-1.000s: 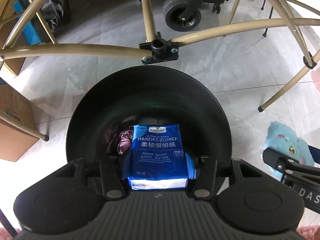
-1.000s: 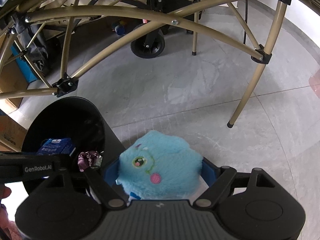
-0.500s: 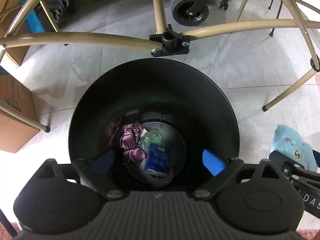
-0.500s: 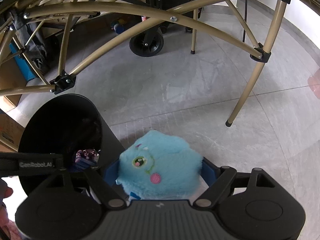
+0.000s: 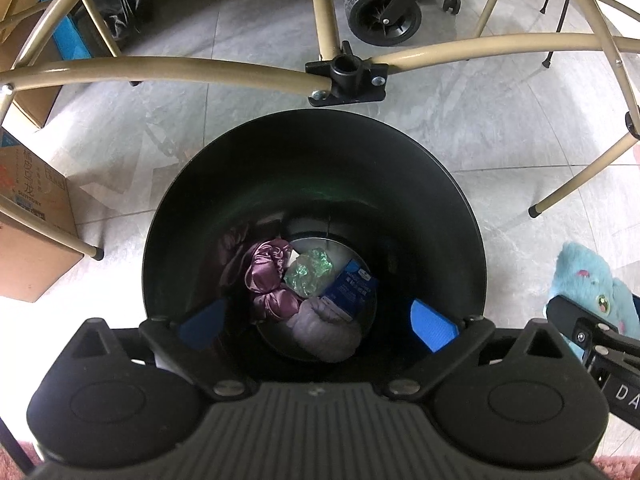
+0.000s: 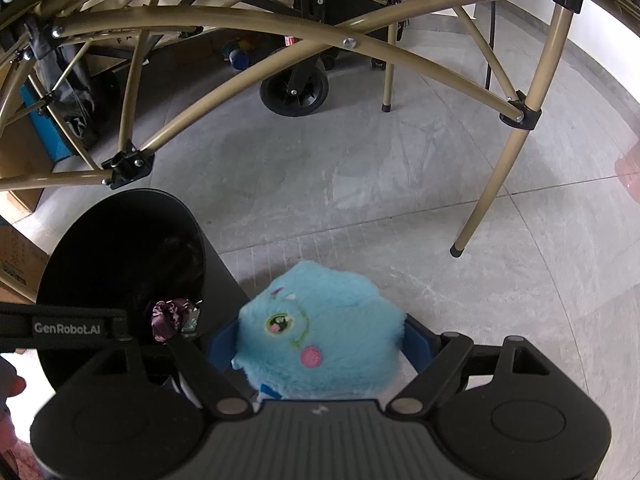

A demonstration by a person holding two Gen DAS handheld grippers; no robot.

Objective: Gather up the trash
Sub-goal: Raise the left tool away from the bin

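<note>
While the left gripper hangs over the mouth of the black trash bin, its blue-padded jaws, which have just been opening, stand spread wide with nothing between them. At the bottom of the bin lies the blue handkerchief pack, tilted on its side, touching a crumpled green wrapper, a maroon satin scrunchie and a pale lilac bundle. Beside the bin, to its right in the left wrist view, the right gripper is clamped on a fluffy blue plush toy, whose embroidered eye and pink cheek face the camera; both blue pads press into its fur. From the right wrist view, the toy is held just beside the outer wall of the bin, above the grey tiled floor. Tan metal frame tubes arch over the floor behind the bin, a black wheel stands beyond them, and a cardboard box sits at the left.
</note>
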